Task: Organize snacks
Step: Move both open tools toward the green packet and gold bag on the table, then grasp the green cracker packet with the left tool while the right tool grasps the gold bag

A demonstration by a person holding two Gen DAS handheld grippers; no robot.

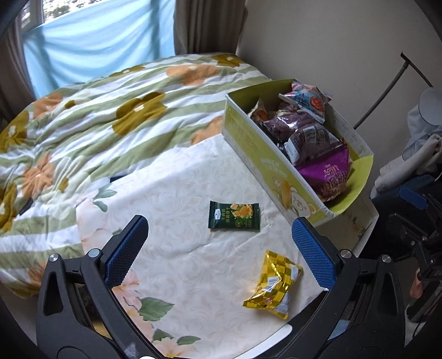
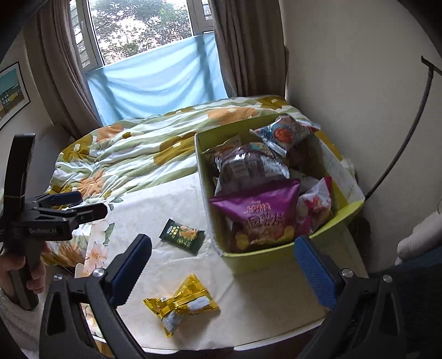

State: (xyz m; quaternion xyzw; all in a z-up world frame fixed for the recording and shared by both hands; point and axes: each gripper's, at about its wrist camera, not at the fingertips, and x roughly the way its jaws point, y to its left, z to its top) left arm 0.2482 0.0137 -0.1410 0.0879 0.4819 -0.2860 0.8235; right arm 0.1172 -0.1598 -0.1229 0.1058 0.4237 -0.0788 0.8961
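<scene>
Yellow foil packet (image 1: 272, 284) nearest, one dark green packet (image 1: 234, 215) beyond it: two loose snacks on the worktop (image 1: 176, 248). One green box (image 1: 265, 154) farther back, stuffed with bags. Left gripper (image 1: 221, 245) and right gripper (image 2: 222, 265) both have jaws spread, holding nothing. Only the right view shows the left gripper from outside, plus the window (image 2: 138, 24).

You are in a bedroom. At the far end you see a window (image 2: 143, 24) with trees outside, and daylight comes in. A blue cloth (image 2: 157, 82) covers its lower part. Brown curtains (image 2: 248, 47) hang on both sides. The walls (image 2: 345, 69) are cream. A framed picture (image 2: 11, 94) hangs on the left wall. A flowery blanket (image 1: 96, 116) covers the bed.
</scene>
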